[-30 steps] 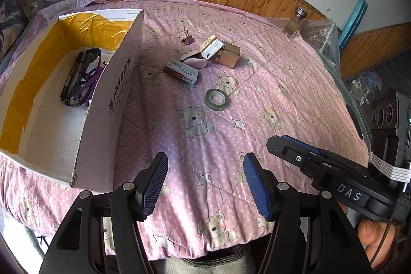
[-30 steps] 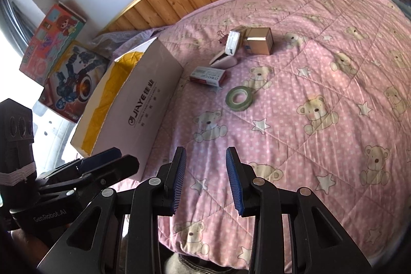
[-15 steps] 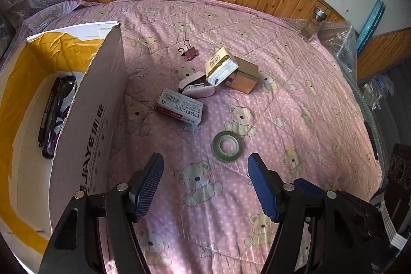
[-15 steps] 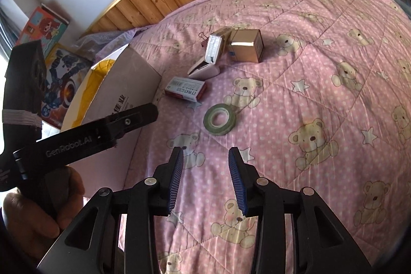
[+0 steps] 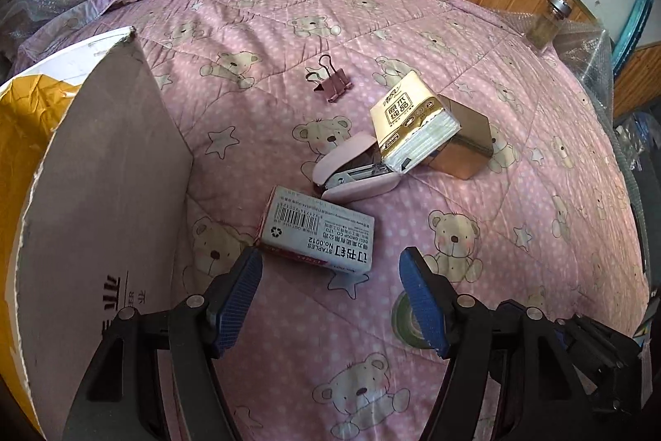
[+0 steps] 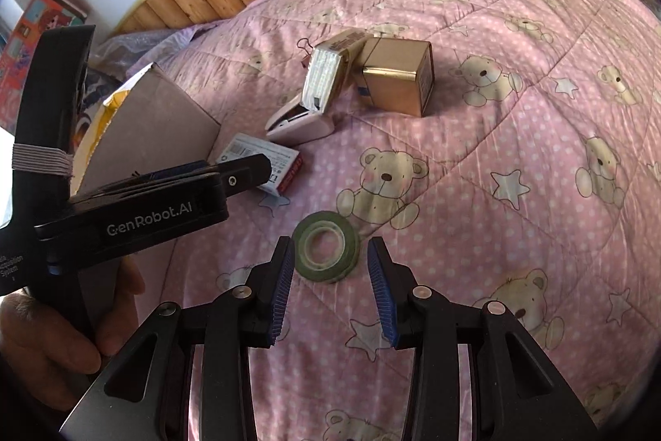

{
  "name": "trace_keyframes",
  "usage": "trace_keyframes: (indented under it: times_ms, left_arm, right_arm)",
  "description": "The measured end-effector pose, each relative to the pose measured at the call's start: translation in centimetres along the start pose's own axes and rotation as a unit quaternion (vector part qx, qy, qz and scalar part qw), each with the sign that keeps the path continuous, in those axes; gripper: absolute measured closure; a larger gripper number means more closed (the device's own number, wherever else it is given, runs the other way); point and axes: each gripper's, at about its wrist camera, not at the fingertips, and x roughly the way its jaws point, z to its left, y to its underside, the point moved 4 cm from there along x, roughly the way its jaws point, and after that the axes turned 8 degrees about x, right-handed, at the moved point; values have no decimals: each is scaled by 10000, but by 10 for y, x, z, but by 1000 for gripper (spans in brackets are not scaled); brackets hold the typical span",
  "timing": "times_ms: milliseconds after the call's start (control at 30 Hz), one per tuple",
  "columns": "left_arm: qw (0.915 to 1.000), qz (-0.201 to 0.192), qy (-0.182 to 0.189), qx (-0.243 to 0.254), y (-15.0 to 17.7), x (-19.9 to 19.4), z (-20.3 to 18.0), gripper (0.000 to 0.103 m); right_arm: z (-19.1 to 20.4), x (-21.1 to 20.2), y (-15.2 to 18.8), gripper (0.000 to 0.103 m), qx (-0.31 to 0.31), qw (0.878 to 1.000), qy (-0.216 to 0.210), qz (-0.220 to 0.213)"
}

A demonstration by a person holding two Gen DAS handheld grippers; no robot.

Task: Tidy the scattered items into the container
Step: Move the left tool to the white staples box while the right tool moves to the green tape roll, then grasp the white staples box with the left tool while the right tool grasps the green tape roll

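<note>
Tape (image 6: 326,253), a flat green roll on the bed (image 6: 516,151), lies just ahead of the right gripper (image 6: 332,290), centred on the gap between its spread blue pads; being round, it has no long axis to line up with. The right gripper is plainly the nearer one, so I judge this pick is its job.

Largest to smallest: the bed with its pink bear quilt; the box (image 5: 95,193), the container, at near left with its yellow lining showing; a gold carton (image 5: 467,143) at mid-bed, a tissue pack (image 5: 407,122) leaning on it; a staple box (image 5: 318,234) lying long side left to right, just beyond the left gripper (image 5: 330,300), which hangs unclenched and empty; a pink stapler (image 5: 355,172) under the tissue pack; the tape; a binder clip (image 5: 332,81) farthest off.

Half a second ago both grippers stood farther back. The right gripper's fingers, then close together, have now spread to straddle the tape, and the left has moved in towards the staple box.
</note>
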Motion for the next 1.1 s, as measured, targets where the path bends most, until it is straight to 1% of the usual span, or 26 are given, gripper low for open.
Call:
trace_keyframes:
  times_ms: [100, 200, 267, 300, 333, 367, 433, 467, 500, 533, 600, 800, 867, 1000, 1067, 1100]
  left_arm:
    - [9999, 74, 50, 74, -1, 13, 0, 33]
    - [9998, 175, 43, 11, -1, 28, 5, 29]
    - [9997, 244, 90, -46, 1, 37, 9, 29]
    - [9997, 212, 96, -22, 2, 38, 10, 28]
    - [9998, 184, 85, 32, 2, 38, 10, 28]
    - [9998, 179, 74, 72, 3, 38, 10, 28]
    - [9998, 162, 106, 69, 3, 37, 10, 28]
    - [9998, 145, 109, 91, 3, 37, 10, 32]
    - [9998, 123, 82, 165, 3, 36, 9, 43]
    - [9996, 106, 84, 251, 3, 35, 7, 49]
    - [9994, 86, 143, 296, 4, 33, 6, 55]
    - [9994, 26, 344, 44, 3, 28, 10, 58]
    - [9994, 20, 331, -21, 3, 27, 13, 58]
    - [9996, 116, 145, -224, 1, 34, 18, 56]
    - [9996, 87, 120, -253, -2, 36, 16, 47]
    - [9997, 75, 85, -236, -3, 37, 14, 41]
  right_arm:
    - [-1, 14, 1, 63, -117, 9998, 114, 84]
    - [-1, 27, 4, 63, -242, 9994, 201, 169]
    - [1, 29, 5, 63, -384, 9989, 257, 107]
    - [2, 30, 5, 66, -463, 9984, 313, 74]
    - [2, 31, 5, 74, -518, 9979, 380, 39]
    - [2, 32, 5, 79, -568, 9974, 445, 4]
    - [3, 32, 5, 85, -637, 9968, 486, -52]
    - [2, 32, 5, 86, -642, 9967, 488, -68]
    - [2, 32, 5, 86, -640, 9967, 483, -77]
    - [2, 32, 5, 87, -632, 9969, 471, -79]
    - [1, 30, 4, 88, -580, 9974, 423, -77]
    - [-3, 20, 3, 88, -370, 9988, 295, -125]
    - [-3, 17, 3, 88, -317, 9991, 246, -133]
    - [-1, 20, 5, 88, -322, 9991, 243, -94]
    - [-1, 26, 8, 85, -346, 9990, 288, -18]
    - [-1, 27, 8, 84, -357, 9989, 294, -51]
